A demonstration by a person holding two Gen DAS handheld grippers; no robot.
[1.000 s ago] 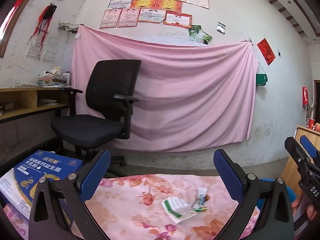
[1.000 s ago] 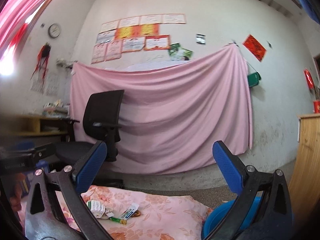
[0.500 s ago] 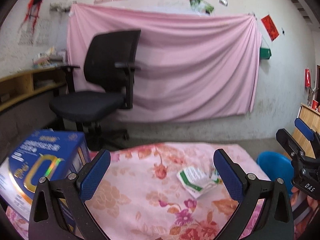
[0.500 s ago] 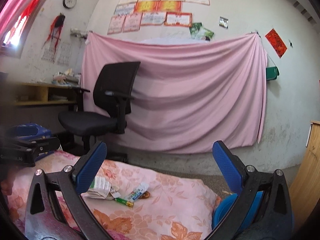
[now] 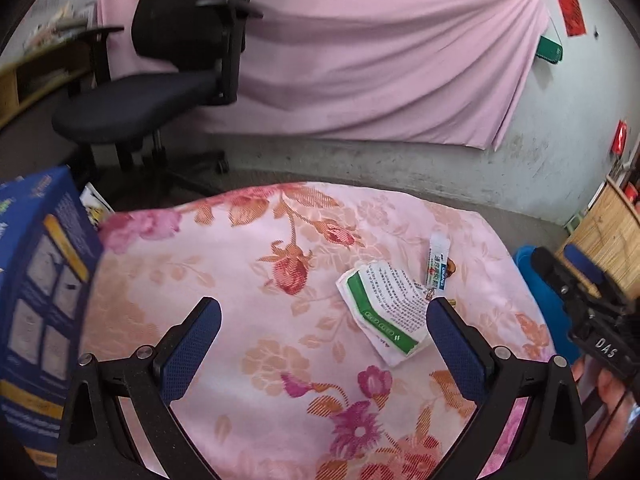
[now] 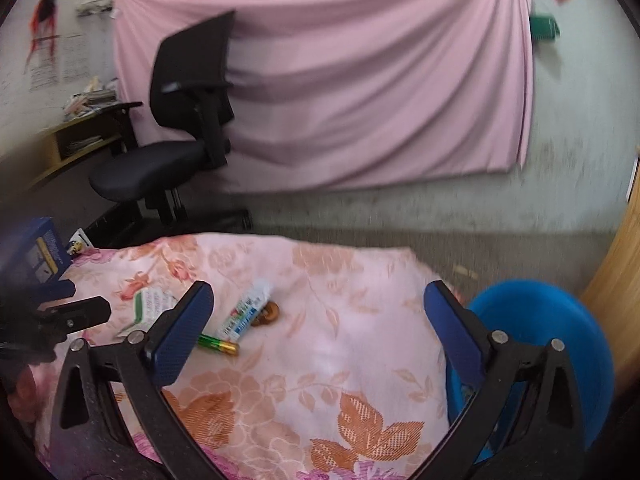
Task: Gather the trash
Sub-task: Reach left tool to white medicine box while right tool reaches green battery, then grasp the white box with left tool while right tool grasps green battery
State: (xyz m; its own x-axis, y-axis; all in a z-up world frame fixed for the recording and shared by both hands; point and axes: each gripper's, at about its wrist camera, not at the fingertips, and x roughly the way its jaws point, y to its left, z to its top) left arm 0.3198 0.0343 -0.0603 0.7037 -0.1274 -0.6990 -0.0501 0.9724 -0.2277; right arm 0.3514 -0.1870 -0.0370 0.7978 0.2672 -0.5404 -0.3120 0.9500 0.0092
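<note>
1. The left gripper (image 5: 323, 332) is held wide open over the flowered cloth (image 5: 248, 280), with nothing between its fingers.
2. The right gripper (image 6: 318, 320) is likewise spread fully and is empty; it is held above the cloth's right part, probably as an approach to the litter.
3. The trash is gathered in one small cluster on the cloth: a green-and-white leaflet (image 5: 386, 312), a small printed sachet (image 5: 438, 266) just beside it, a brown scrap (image 6: 269, 314) touching the sachet, and a battery (image 6: 218, 345) near the sachet's lower end.
4. A blue bin (image 6: 560, 344) is seen just off the cloth's right edge, probably placed there so that collected pieces can be dropped in.
5. A blue box (image 5: 36, 292) is stood at the cloth's left edge, well apart from the litter.
6. No piece is judged collected yet.
</note>
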